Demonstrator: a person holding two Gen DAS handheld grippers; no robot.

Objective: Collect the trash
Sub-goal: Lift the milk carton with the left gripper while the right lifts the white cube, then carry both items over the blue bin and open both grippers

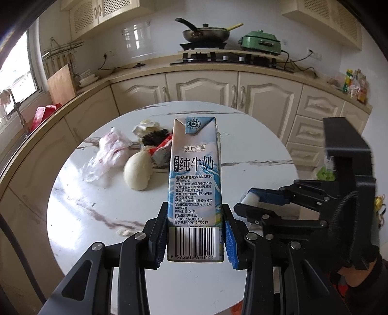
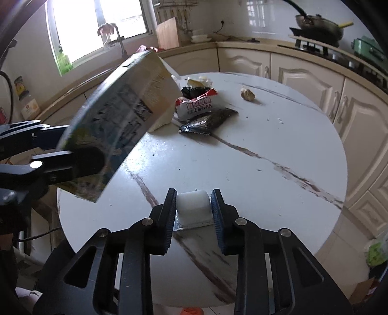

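Two grips – left gripper (image 1: pixel 194 238): glossy rectangular milk carton (image 1: pixel 195 184) | right gripper (image 2: pixel 193 219): smooth white rounded cup (image 2: pixel 193 209)

home kitchen. cream panelled cabinets (image 1: pixel 201 87) run under a beige l-shaped counter (image 1: pixel 135 70); matching lattice-front wall cupboards (image 1: pixel 116 7) above. gas hob (image 1: pixel 215 58) on the counter with a dark frying pan (image 1: pixel 206 34) on a burner, a green electric cooker (image 1: pixel 262 43) beside it. wooden chopping board (image 1: pixel 61 84) leaning at the counter's corner, stacked dishes (image 1: pixel 88 78) next to it. tap (image 2: pixel 120 41) under a bright window (image 2: pixel 97 26). round white marble-veined table (image 1: pixel 242 135) in the middle, food wrappers (image 2: pixel 201 106) and scraps near its far edge.
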